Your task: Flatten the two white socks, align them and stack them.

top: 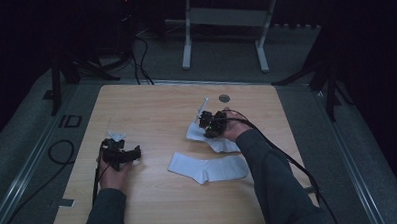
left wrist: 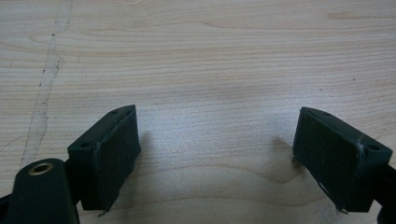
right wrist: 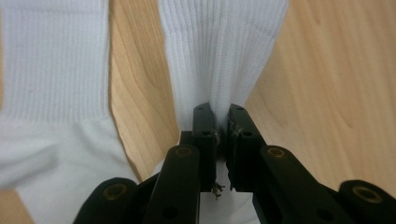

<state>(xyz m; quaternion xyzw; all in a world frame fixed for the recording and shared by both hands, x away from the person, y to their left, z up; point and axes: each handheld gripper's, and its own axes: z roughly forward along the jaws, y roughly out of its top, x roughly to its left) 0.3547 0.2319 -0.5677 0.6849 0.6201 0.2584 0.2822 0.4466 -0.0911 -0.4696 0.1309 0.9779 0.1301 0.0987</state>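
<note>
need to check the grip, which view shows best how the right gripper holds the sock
The right gripper view: the right gripper has its jaws pinched on the ribbed sock. The high view shows it small and dim by the hand; the left gripper view shows bare table.

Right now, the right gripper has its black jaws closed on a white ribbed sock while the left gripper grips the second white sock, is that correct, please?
Not quite: the left gripper grips nothing. The left gripper view shows its jaws wide apart over the bare wooden table. The right gripper does pinch a white ribbed sock, and the second white sock lies flat on the table, as the high view shows.
</note>
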